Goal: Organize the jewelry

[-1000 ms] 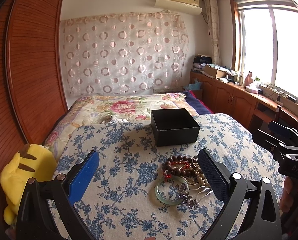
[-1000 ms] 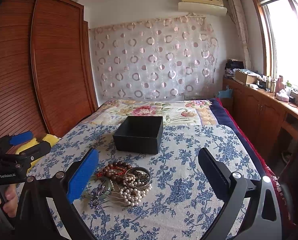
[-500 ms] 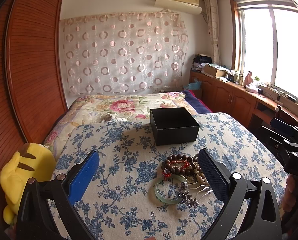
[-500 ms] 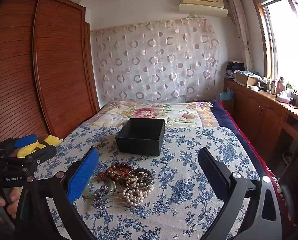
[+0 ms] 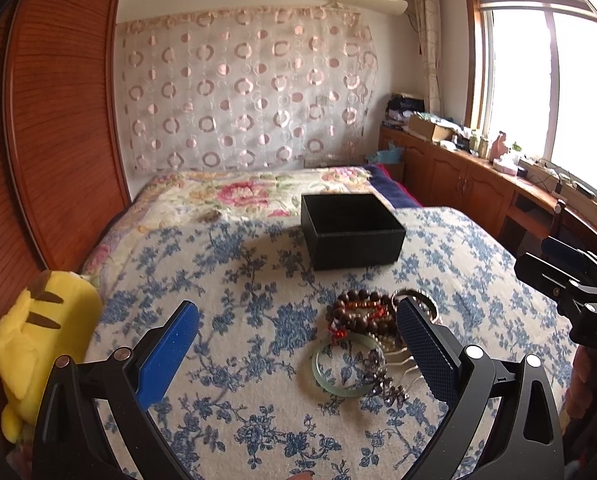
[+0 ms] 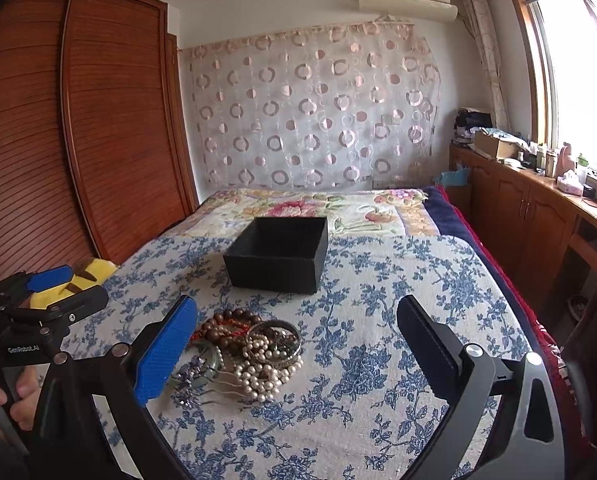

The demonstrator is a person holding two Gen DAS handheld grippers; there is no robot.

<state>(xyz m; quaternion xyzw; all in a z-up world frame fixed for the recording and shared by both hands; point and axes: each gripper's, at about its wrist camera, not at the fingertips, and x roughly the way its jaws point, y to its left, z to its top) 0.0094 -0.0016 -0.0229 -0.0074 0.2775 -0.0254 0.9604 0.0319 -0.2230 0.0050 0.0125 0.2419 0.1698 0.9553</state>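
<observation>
Black box open-topped; jewelry pile tangled beside it.

Bare floral bedspread across lower left of left wrist view, open between spread left tongs. Jewelry heap blocking lower centre. Black box standing just beyond heap, mid-frame. Clear cloth at lower right of right wrist view, between wide right tongs. Yellow plush crowding left edge.

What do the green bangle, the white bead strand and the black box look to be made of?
Green bangle: translucent, glossy, probably jade or glass. White bead strand: round, lustrous beads, pearl or imitation. Black box: matte, thin straight walls, likely covered cardboard.
</observation>
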